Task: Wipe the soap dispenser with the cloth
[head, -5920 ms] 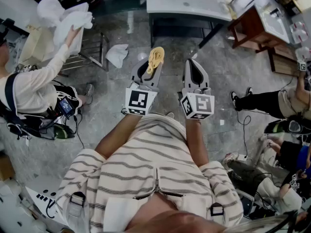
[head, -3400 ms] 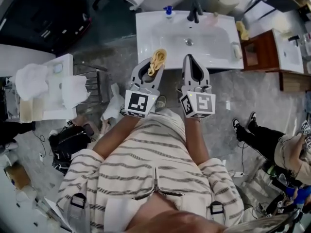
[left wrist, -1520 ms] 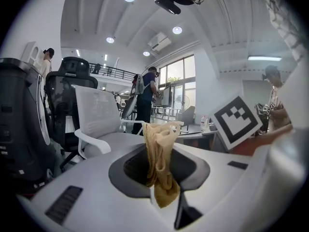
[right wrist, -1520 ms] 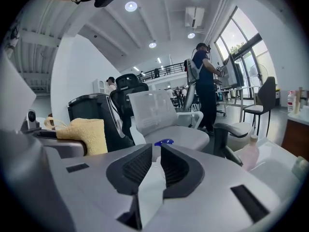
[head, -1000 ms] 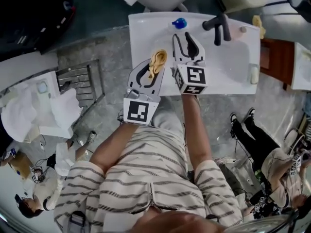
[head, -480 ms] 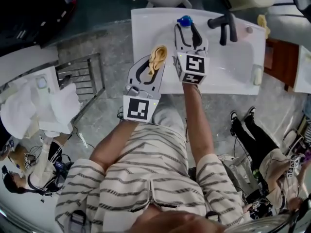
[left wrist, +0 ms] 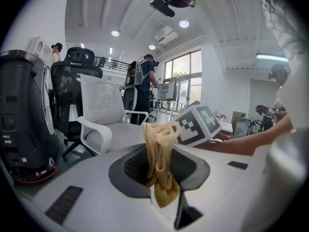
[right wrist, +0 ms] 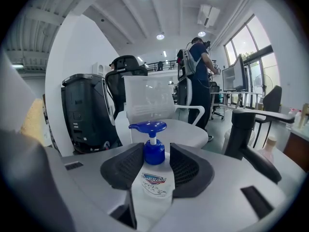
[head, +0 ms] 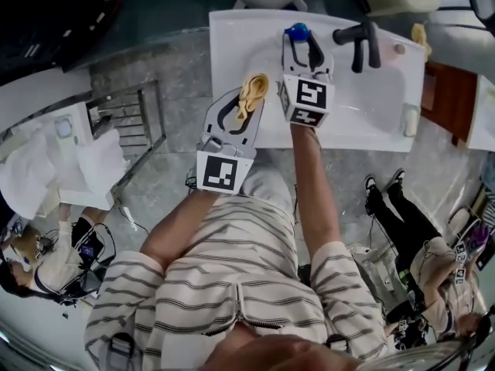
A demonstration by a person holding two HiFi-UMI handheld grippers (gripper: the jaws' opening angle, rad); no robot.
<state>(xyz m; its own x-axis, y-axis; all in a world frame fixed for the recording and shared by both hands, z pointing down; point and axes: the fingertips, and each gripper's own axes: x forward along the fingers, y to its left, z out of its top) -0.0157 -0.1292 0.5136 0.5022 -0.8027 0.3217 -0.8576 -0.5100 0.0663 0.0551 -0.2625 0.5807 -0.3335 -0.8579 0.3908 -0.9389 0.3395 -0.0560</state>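
A clear soap dispenser with a blue pump stands at the back rim of the white sink. My right gripper reaches over the basin, and its dark pads press the bottle's sides just below the pump; the jaws have just been closing with the bottle between them. In the head view the right gripper covers most of the bottle. My left gripper hovers over the sink's front left edge, shut on a crumpled yellow cloth that sticks up from its jaws.
A black faucet stands right of the dispenser, close to my right gripper. A yellow item and a white one lie at the sink's right end. A metal rack stands on the floor at left. People sit around.
My right gripper has moved forward over the basin, and its jaws now sit on either side of the soap dispenser. The left gripper with the cloth has stayed where it was.
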